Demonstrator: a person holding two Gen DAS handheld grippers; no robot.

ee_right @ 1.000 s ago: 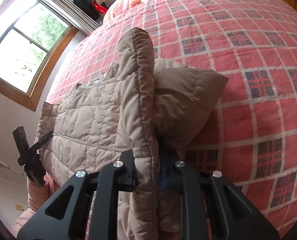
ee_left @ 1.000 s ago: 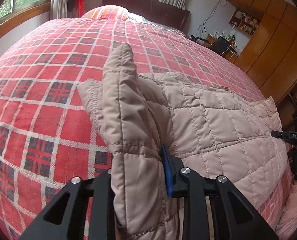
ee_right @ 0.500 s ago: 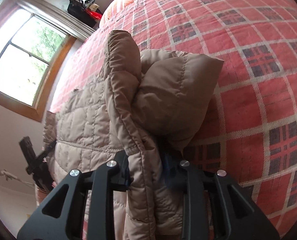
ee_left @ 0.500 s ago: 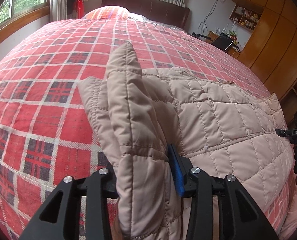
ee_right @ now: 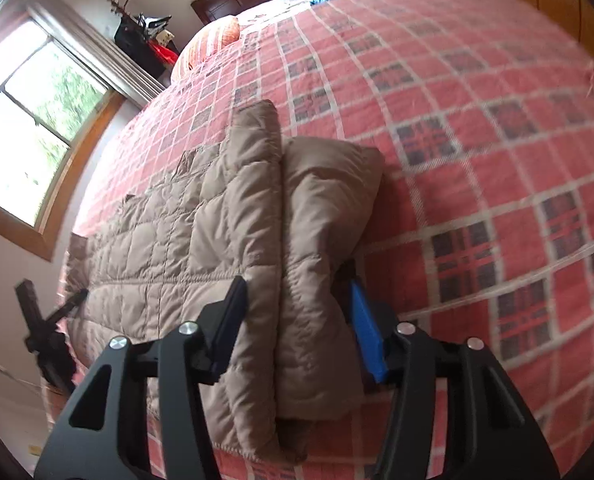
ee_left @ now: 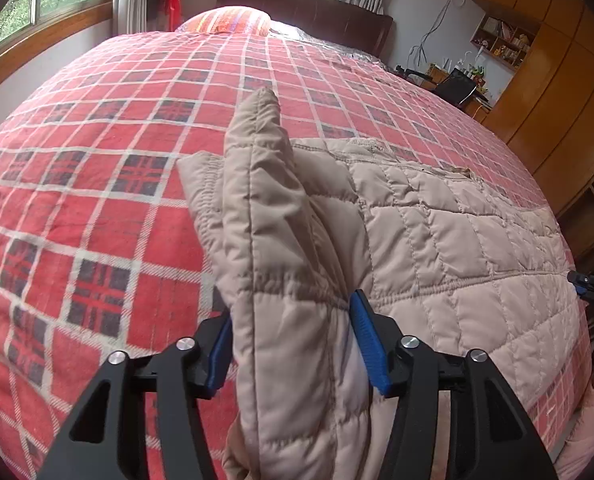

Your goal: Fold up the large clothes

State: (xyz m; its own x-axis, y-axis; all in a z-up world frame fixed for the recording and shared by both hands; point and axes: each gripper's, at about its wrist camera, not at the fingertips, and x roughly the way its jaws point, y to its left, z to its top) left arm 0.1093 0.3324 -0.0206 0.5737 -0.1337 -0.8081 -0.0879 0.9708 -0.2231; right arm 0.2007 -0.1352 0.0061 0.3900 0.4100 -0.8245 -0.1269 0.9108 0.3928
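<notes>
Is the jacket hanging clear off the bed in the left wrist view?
No. Most of the quilted beige jacket lies spread flat on the red plaid bedspread; only a fold stands between the left gripper fingers.

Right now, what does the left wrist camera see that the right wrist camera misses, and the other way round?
Only the left wrist view shows the wooden wardrobe and wall shelf. Only the right wrist view shows the coat's folded-under sleeve. Both show the beige quilted coat on the red plaid bedspread, a pillow, and open tongs, left and right, with coat fabric between them.
</notes>
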